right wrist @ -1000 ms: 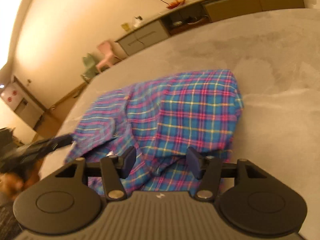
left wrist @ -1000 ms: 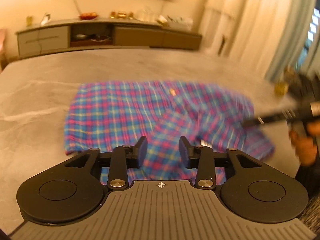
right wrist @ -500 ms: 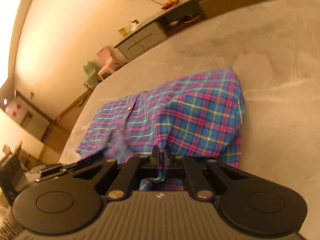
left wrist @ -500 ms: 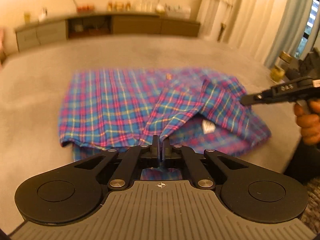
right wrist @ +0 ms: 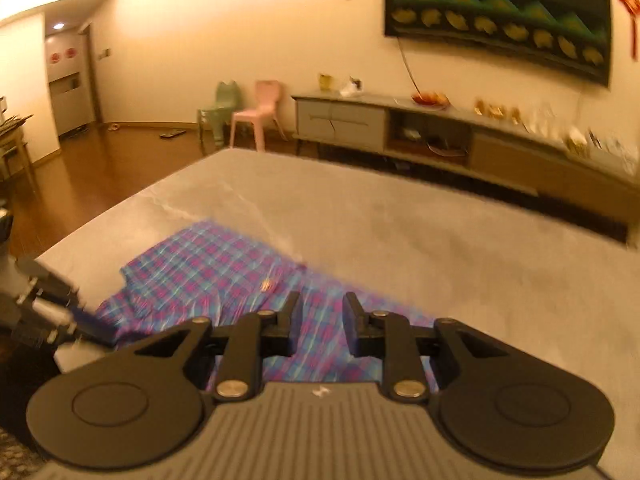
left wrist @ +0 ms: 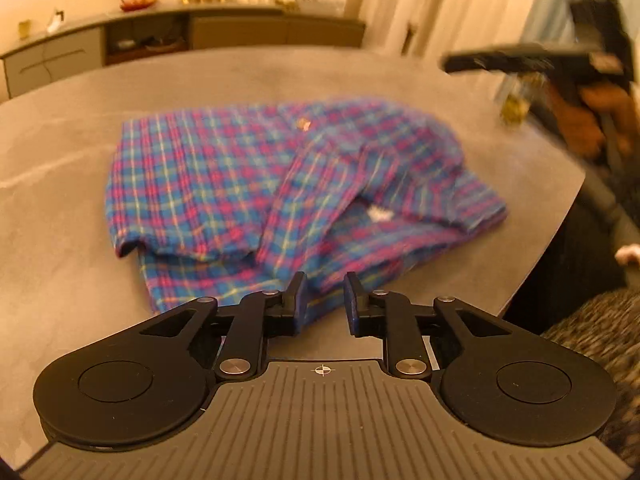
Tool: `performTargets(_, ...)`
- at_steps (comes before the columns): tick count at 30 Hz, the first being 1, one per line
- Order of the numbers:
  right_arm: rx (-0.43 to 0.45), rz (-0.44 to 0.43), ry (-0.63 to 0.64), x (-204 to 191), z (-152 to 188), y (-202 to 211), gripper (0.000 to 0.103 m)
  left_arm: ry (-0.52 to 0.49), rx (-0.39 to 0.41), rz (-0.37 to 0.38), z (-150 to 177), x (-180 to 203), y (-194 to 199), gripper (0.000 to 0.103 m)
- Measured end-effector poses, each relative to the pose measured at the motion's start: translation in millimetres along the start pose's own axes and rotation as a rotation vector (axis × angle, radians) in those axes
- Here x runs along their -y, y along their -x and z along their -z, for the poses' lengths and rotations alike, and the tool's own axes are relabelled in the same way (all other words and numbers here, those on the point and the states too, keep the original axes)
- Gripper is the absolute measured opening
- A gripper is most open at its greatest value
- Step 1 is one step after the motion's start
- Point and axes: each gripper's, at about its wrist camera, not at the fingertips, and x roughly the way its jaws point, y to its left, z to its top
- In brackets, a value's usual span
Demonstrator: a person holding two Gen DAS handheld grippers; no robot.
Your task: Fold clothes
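A blue, pink and yellow plaid shirt (left wrist: 248, 184) lies partly folded on the grey table (left wrist: 60, 168), its right side doubled over the middle. My left gripper (left wrist: 324, 300) hovers at the shirt's near hem; its jaws are opening and no cloth is pinched between them. In the right wrist view the shirt (right wrist: 216, 276) lies below my right gripper (right wrist: 322, 320), which is raised above it, jaws opening with nothing in them. The right gripper (left wrist: 500, 58) also shows blurred at the upper right, held by a hand (left wrist: 588, 120). The left gripper (right wrist: 60, 312) appears at the far left.
The table's right edge (left wrist: 560, 232) runs close to the shirt, with a yellowish jar (left wrist: 514, 108) near it. A long sideboard (right wrist: 460, 136) with small items stands under a wall screen (right wrist: 500, 20). Pink and green chairs (right wrist: 260, 108) stand beyond the table.
Both grippers were shut on the shirt's cloth half a second ago and have let go. The right gripper has risen and rolled level; the shirt's right side now lies folded over.
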Motion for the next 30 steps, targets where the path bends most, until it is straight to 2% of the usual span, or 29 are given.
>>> performTargets(1, -0.028, 0.006, 0.003, 5.8, -0.6, -21.2, 0.022, -0.017, -0.026, -0.006, 0.3, -4.9, -9.0, 0.017)
performTargets(3, -0.096, 0.018, 0.002, 19.9, 8.9, -58.0, 0.022, -0.062, -0.047, -0.023, -2.0, -10.8, -19.9, 0.016)
performTargets(4, -0.135, 0.034, -0.001, 26.1, 18.5, -71.6, 0.022, -0.081, -0.046, -0.024, -8.2, -15.7, -24.6, 0.016)
performTargets(6, -0.196, 0.078, -0.001, 32.5, 41.7, -82.4, 0.022, -0.110, -0.047, -0.074, -22.9, -27.1, -38.7, 0.017)
performTargets(9, -0.231, 0.090, -0.091, 18.9, 69.5, -64.8, 0.021, -0.097, -0.015, -0.269, -72.1, -60.7, -74.3, 0.013)
performTargets(10, -0.244, 0.087, -0.133, 9.8, 77.1, -57.9, 0.021, -0.029, 0.005, -0.407, -94.6, -80.6, -91.4, 0.007)
performTargets(11, -0.255, 0.050, -0.168, -4.0, 81.7, -50.3, 0.022, 0.040, 0.021, -0.487, -111.1, -97.3, -101.6, 0.006)
performTargets(12, -0.266, -0.044, -0.174, -24.6, 82.3, -42.8, 0.022, 0.122, 0.043, -0.535, -126.7, -115.2, -106.1, 0.006)
performTargets(13, -0.279, -0.161, -0.155, -47.3, 82.1, -36.1, 0.021, 0.185, 0.070, -0.545, -136.6, -126.0, -102.6, 0.006)
performTargets(14, -0.272, -0.225, -0.111, -64.7, 79.0, -27.8, 0.023, 0.226, 0.102, -0.537, -142.4, -129.3, -94.4, 0.007)
performTargets(15, -0.246, -0.235, -0.044, -76.9, 73.2, -17.9, 0.023, 0.246, 0.139, -0.512, -145.2, -125.4, -81.6, 0.007)
performTargets(16, -0.213, -0.228, -0.001, -80.5, 65.3, -8.7, 0.023, 0.236, 0.166, -0.463, -142.7, -110.2, -68.9, 0.007)
performTargets(18, -0.134, -0.184, -0.024, -57.1, 46.6, 1.3, 0.023, 0.213, 0.216, -0.361, -137.2, -78.9, -44.4, 0.010)
performTargets(20, -0.075, -0.110, -0.077, -21.8, 33.0, -2.8, 0.024, 0.136, 0.204, -0.194, -124.7, -30.1, -37.1, 0.014)
performTargets(22, -0.070, -0.018, -0.103, 11.8, 31.0, -22.3, 0.026, 0.048, 0.148, -0.056, -109.5, 13.3, -50.2, 0.019)
performTargets(24, -0.102, 0.039, -0.091, 34.6, 41.9, -39.8, 0.026, -0.041, 0.089, 0.075, -94.3, 56.0, -64.6, 0.019)
performTargets(25, -0.129, 0.053, -0.078, 38.9, 50.7, -47.8, 0.026, -0.082, 0.042, 0.085, -88.1, 70.4, -81.5, 0.019)
performTargets(27, -0.171, 0.053, -0.062, 37.3, 71.2, -54.3, 0.026, -0.125, -0.031, 0.032, -79.9, 74.0, -108.1, 0.017)
performTargets(28, -0.182, 0.057, -0.057, 33.3, 81.6, -53.9, 0.026, -0.120, -0.057, 0.021, -79.9, 69.3, -119.4, 0.011)
performTargets(29, -0.183, 0.068, -0.062, 27.3, 90.8, -50.1, 0.026, -0.124, -0.045, 0.035, -82.1, 59.0, -121.7, 0.011)
performTargets(30, -0.182, 0.082, -0.081, 19.9, 96.9, -46.4, 0.026, -0.117, -0.052, 0.017, -87.6, 46.8, -122.2, 0.011)
